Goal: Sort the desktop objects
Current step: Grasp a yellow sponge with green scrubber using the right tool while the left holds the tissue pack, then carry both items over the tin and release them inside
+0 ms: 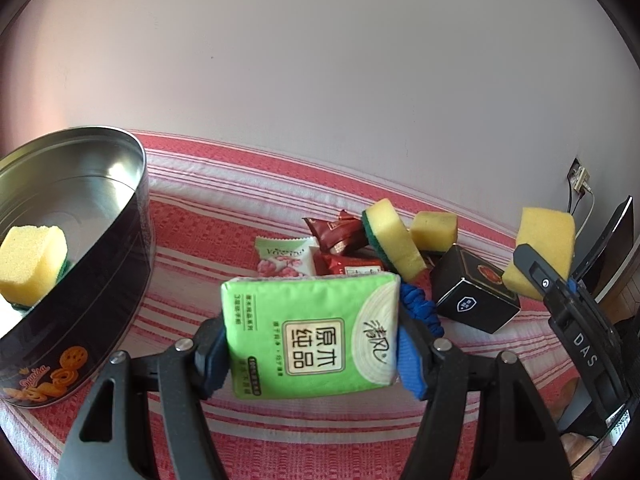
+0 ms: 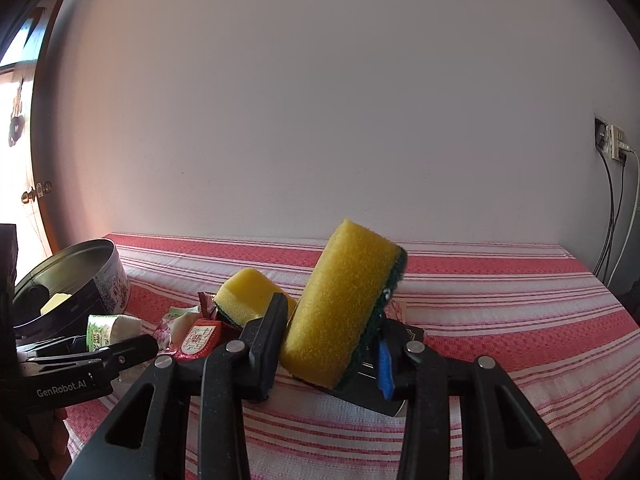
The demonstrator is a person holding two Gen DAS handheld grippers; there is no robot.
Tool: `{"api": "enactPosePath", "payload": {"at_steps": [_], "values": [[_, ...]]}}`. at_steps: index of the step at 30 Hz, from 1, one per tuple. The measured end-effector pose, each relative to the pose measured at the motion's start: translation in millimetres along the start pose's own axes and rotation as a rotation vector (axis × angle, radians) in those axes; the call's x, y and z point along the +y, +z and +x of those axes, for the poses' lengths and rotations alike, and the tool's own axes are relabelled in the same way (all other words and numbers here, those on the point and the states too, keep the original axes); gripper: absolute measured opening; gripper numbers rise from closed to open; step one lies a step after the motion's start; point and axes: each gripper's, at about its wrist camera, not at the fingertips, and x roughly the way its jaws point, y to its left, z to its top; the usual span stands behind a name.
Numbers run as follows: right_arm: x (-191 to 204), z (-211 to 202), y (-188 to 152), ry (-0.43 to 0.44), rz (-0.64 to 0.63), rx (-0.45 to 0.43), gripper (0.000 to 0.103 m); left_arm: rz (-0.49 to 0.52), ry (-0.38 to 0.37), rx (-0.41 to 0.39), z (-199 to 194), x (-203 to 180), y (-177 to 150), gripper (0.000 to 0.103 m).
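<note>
Left wrist view. Left tongs (image 1: 312, 344): one pair, pinching one green tissue pack (image 1: 310, 334) by its two sides, held above the table (image 1: 248, 216), which carries a red-and-white striped cloth. Round metal tin (image 1: 100, 240): one, open-topped, at left on the cloth, a biscuit print on its dark wall; one yellow sponge with green backing (image 1: 32, 264) lies inside it. Loose pile beyond the pack: two more yellow sponges, one tilted on edge (image 1: 394, 240), one smaller behind it (image 1: 434, 230); one white-and-pink snack sachet (image 1: 284, 258); two dark red wrapped snacks (image 1: 340, 232); one black box (image 1: 476, 296) just right of them; one blue hair tie (image 1: 420, 308) touching the pack's right edge. Right tongs (image 1: 536, 268): at far right, pinching a fourth sponge (image 1: 544, 244), lifted clear of the cloth.

Right wrist view. Right tongs (image 2: 332, 344): pressed onto one yellow-green sponge (image 2: 344, 304), held upright and tilted, above the black box (image 2: 360, 392). One further sponge (image 2: 248, 294) lies behind, beside the red wrappers (image 2: 198, 340). Left tongs (image 2: 120, 344) at lower left hold the tissue pack (image 2: 100, 330); the tin (image 2: 88, 280) stands behind them, with the yellow of its sponge (image 2: 56, 302) showing inside.
</note>
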Motion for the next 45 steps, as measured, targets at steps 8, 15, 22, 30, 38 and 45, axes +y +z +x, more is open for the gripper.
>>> {"api": "enactPosePath", "payload": {"at_steps": [8, 15, 22, 30, 38, 45], "values": [[18, -7, 1, 0.038, 0.024, 0.000, 0.042, 0.043, 0.001, -0.136, -39, 15, 11, 0.068], [85, -13, 13, 0.150, -0.061, -0.029, 0.042, 0.069, 0.169, -0.255, -77, 57, 23, 0.068], [164, -3, 29, 0.269, -0.103, -0.057, 0.042, -0.015, 0.322, -0.309, -108, 128, 41, 0.068], [235, 12, 37, 0.341, -0.108, -0.050, 0.042, -0.075, 0.511, -0.298, -101, 189, 58, 0.068], [279, 36, 25, 0.268, -0.201, -0.054, 0.042, -0.141, 0.602, -0.285, -87, 226, 56, 0.068], [276, 41, 14, 0.253, -0.266, -0.052, 0.042, -0.089, 0.672, -0.304, -85, 215, 55, 0.068]]}}
